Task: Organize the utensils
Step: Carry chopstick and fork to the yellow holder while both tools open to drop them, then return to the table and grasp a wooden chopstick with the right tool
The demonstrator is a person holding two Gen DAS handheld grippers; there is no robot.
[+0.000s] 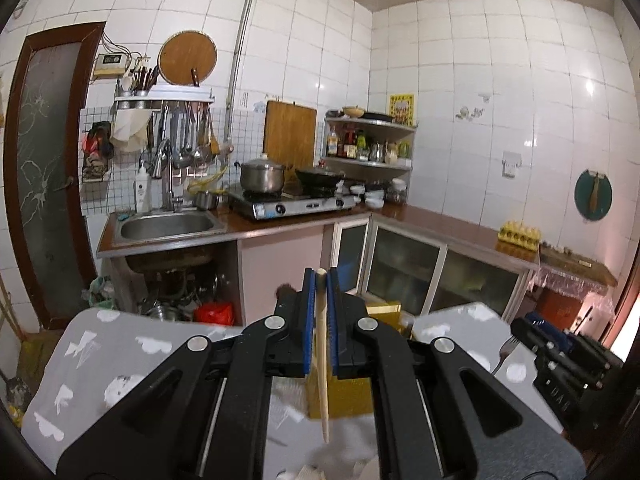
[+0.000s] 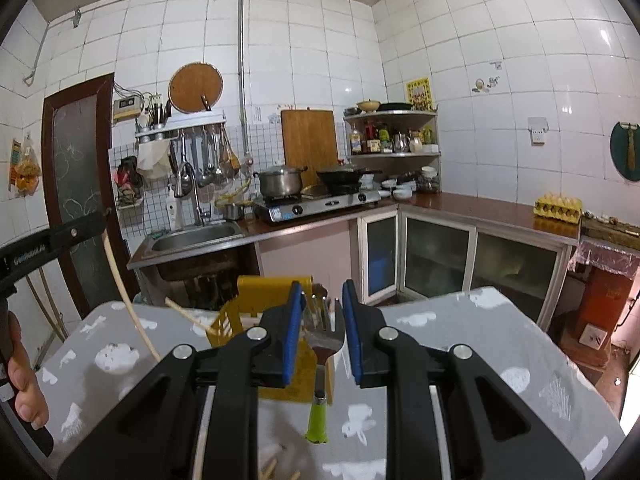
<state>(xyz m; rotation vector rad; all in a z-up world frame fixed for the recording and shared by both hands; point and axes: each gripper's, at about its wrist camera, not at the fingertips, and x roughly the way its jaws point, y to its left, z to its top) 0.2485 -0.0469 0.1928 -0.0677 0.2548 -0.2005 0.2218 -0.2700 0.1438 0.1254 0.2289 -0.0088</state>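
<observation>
Left hand-held gripper clamped a pale chopstick above the yellow basket; right hand-held gripper gripped a green-handled fork just beside it.

My tongs have blue pads; the tablecloth is grey with white shapes, the basket yellow.

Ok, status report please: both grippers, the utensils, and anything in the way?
Left gripper shut on chopstick. Right gripper holds fork, green handle hanging down. Yellow basket just ahead, nothing in the way.
</observation>
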